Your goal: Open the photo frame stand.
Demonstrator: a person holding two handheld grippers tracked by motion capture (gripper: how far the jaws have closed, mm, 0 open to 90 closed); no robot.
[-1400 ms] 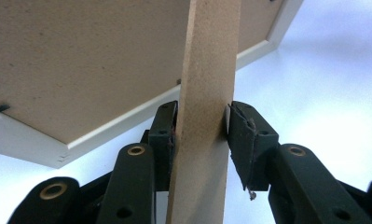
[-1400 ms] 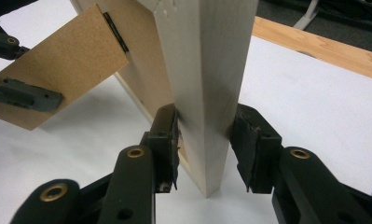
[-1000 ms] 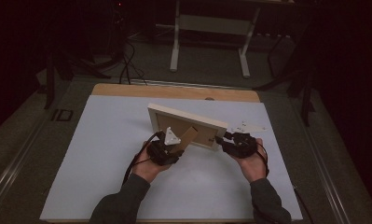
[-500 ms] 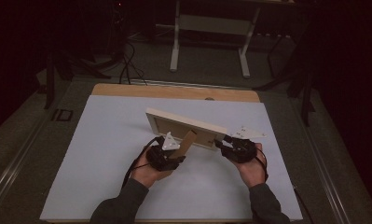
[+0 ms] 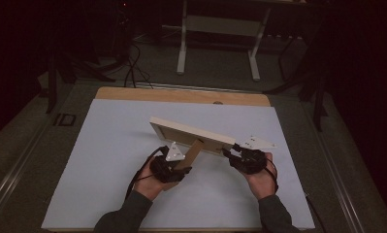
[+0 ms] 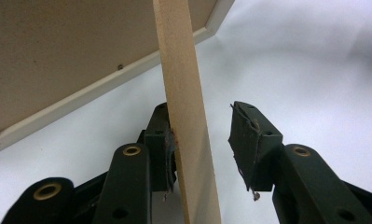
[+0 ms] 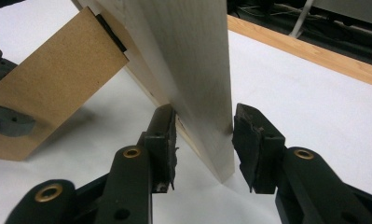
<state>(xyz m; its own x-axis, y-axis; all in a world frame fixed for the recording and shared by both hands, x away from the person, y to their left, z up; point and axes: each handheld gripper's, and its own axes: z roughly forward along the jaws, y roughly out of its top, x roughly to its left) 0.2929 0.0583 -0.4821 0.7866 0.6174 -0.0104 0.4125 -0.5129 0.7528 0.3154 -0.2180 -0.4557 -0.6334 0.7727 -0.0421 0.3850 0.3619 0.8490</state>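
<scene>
Underneath everything, a wide white sheet over the table, with a strip of bare wood along the far edge. Plenty of open sheet to the left, behind and toward the near edge, less off to the right. Near the middle, slightly right, a pale wooden picture frame standing on its long lower edge, leaning back, its far-left corner highest and its length running down toward the near right. Seen from behind in the left gripper view as a plain brown backboard inside a cream border, with no readable writing on it. Seen edge-on in the right gripper view as a tall pale slab with its lower corner just off the sheet. Hinged to the back, a brown fibreboard strut sloping down toward the person, its foot resting by the left hand (a dark hinge at its top in the right gripper view). Left gripper set about that strut, half spread: one pad against the strut's face, the other standing clear with white sheet in the gap, so no squeeze. Right gripper at the frame's near-right end, jaws straddling its thickness, a pad close at each face; pressing or merely alongside, impossible to tell from here
</scene>
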